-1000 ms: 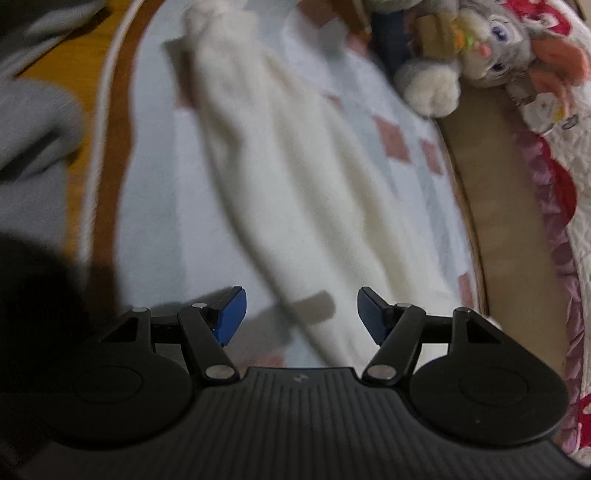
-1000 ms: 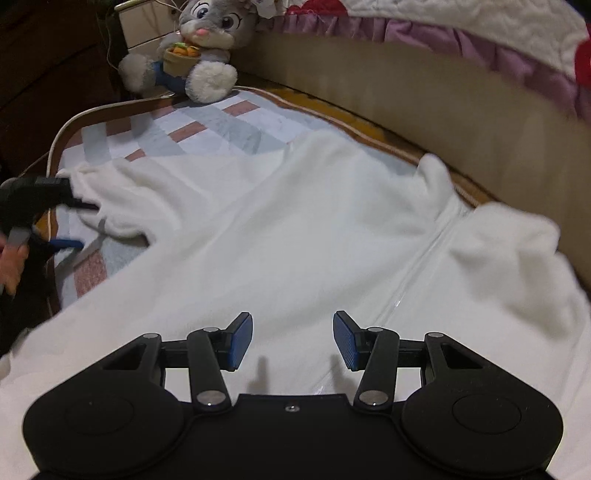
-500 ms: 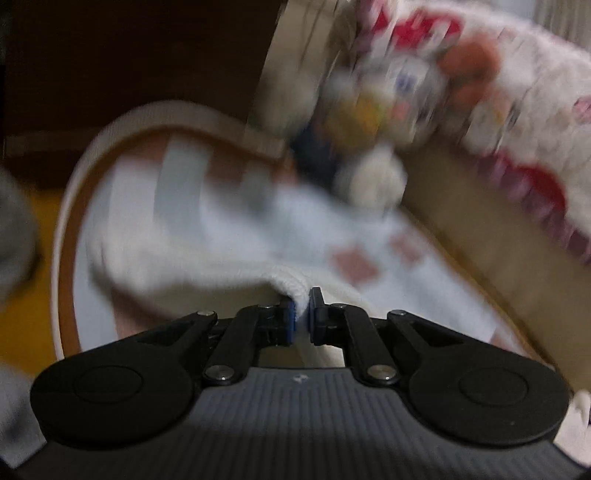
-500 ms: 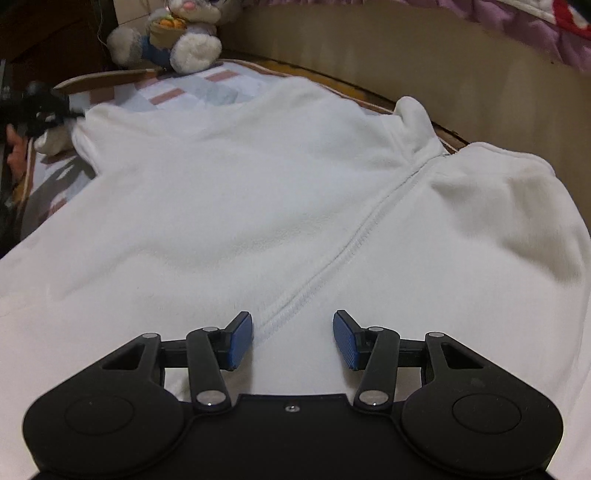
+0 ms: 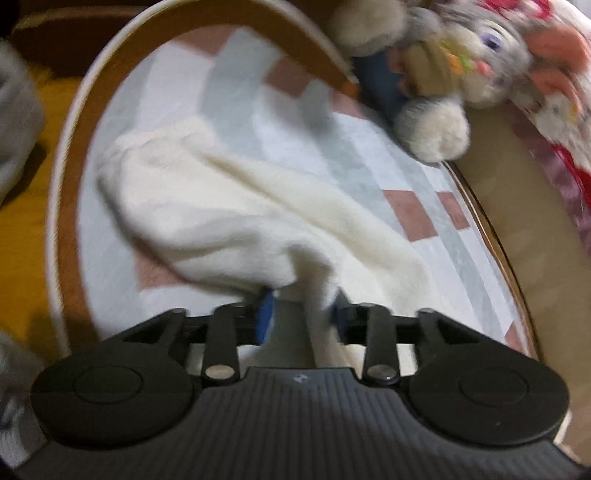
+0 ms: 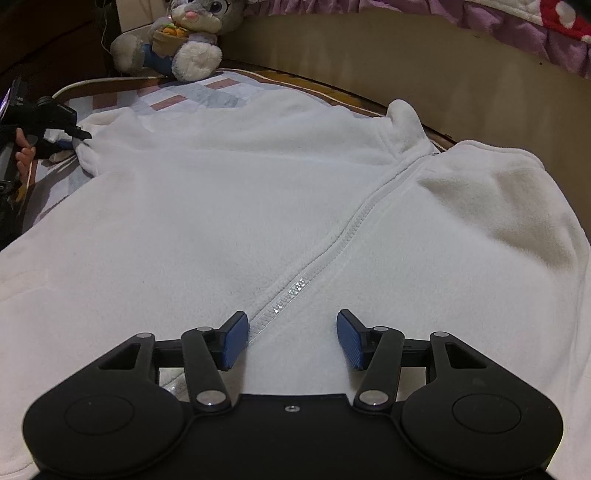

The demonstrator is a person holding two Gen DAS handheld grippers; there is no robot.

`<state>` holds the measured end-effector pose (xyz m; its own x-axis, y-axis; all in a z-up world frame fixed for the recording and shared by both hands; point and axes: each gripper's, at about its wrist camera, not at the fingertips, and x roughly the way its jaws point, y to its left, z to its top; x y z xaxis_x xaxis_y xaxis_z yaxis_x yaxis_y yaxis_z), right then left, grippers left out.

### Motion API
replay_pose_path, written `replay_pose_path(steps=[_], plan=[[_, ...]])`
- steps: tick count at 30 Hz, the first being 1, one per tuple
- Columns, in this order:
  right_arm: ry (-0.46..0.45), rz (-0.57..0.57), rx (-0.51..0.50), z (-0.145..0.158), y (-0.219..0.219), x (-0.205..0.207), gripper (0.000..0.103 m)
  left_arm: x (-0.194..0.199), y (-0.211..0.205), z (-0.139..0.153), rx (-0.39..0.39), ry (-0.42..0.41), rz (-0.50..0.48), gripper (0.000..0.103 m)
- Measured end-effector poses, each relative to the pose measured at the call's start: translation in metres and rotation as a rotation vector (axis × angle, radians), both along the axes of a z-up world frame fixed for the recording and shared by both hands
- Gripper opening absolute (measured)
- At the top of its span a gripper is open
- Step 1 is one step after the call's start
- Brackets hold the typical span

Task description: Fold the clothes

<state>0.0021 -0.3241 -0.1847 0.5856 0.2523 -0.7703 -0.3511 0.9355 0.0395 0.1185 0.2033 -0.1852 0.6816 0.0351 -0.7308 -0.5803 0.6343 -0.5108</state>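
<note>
A white fleece zip jacket [image 6: 221, 221] lies front-up and spread flat on the patchwork quilt [image 6: 192, 96]. Its zipper [image 6: 325, 266] runs diagonally up to the collar. My right gripper [image 6: 291, 339] hovers open just above the lower zipper, holding nothing. In the left wrist view the jacket's sleeve [image 5: 221, 214] stretches away across the quilt, and its near end bunches between the fingers of my left gripper [image 5: 299, 314]. Those fingers stand partly apart and the view is blurred. The right wrist view shows the left gripper [image 6: 83, 138] at the cuff, far left.
A grey plush rabbit [image 6: 184, 33] sits at the far corner of the quilt, also visible up close as the plush rabbit [image 5: 461, 55]. A beige padded wall [image 6: 406, 55] borders the far side. A hand [image 6: 24, 151] holds the left gripper. The quilt's brown edge [image 5: 70, 236] curves around the left.
The left gripper closed on the sleeve end half a second ago, drew it out leftward, and its fingers now stand wider apart. The right gripper stayed open and settled lower over the zipper.
</note>
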Motion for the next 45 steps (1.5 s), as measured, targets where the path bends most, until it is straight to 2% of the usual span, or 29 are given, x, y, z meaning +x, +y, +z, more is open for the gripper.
replay_pose_path(steps=[3,7,10,11,13,14,15,20,28,29,33,34,35,37,39,41,45], plan=[[-0.004,-0.006,-0.001,-0.001,0.001,0.000,0.059,-0.014,0.019,-0.009,-0.110,-0.054,0.076,0.048],[-0.009,-0.011,-0.001,-0.001,0.002,-0.001,0.059,-0.020,0.034,-0.013,-0.112,-0.136,0.175,0.053],[-0.016,-0.014,0.001,-0.001,0.002,-0.002,0.059,-0.017,0.042,-0.022,-0.149,-0.188,0.210,0.061],[-0.018,-0.015,0.002,-0.001,0.002,-0.003,0.059,-0.015,0.043,-0.025,-0.160,-0.211,0.213,0.067],[-0.019,-0.016,0.000,-0.001,0.002,-0.003,0.059,-0.001,0.041,-0.021,-0.121,-0.212,0.180,0.066],[-0.019,-0.016,-0.002,-0.001,0.002,-0.003,0.059,0.005,0.039,-0.014,-0.061,-0.221,0.131,0.031],[-0.018,-0.016,-0.005,-0.001,0.002,-0.004,0.060,0.012,0.037,-0.007,0.002,-0.232,0.079,0.006],[-0.001,0.001,-0.043,0.003,0.006,-0.006,0.063,0.006,0.043,-0.006,0.098,-0.169,0.141,0.007],[-0.008,-0.056,-0.036,0.002,0.010,-0.012,0.064,-0.005,0.052,-0.005,0.243,-0.065,0.249,0.010],[-0.007,-0.055,-0.041,0.002,0.011,-0.012,0.065,-0.007,0.055,-0.007,0.245,-0.034,0.262,0.015],[0.006,-0.042,-0.048,0.004,0.008,-0.013,0.065,-0.010,0.041,0.024,0.443,0.006,0.322,0.028],[0.007,-0.042,-0.046,0.004,0.007,-0.013,0.065,-0.011,0.037,0.033,0.505,0.005,0.335,0.037],[0.006,-0.044,-0.041,0.004,0.005,-0.014,0.065,-0.011,0.034,0.040,0.504,-0.023,0.309,0.041],[0.009,-0.051,-0.035,0.005,0.003,-0.015,0.065,-0.009,0.028,0.054,0.487,-0.083,0.248,0.041],[0.016,-0.089,0.005,0.010,-0.005,-0.020,0.064,-0.004,0.014,0.062,0.407,-0.147,0.118,0.041],[-0.007,-0.149,0.078,0.020,-0.021,-0.030,0.064,0.001,-0.029,0.066,0.384,-0.170,-0.061,0.041],[-0.064,-0.365,0.194,0.035,-0.084,-0.056,0.065,0.011,-0.118,0.074,0.337,-0.209,-0.425,0.041]])
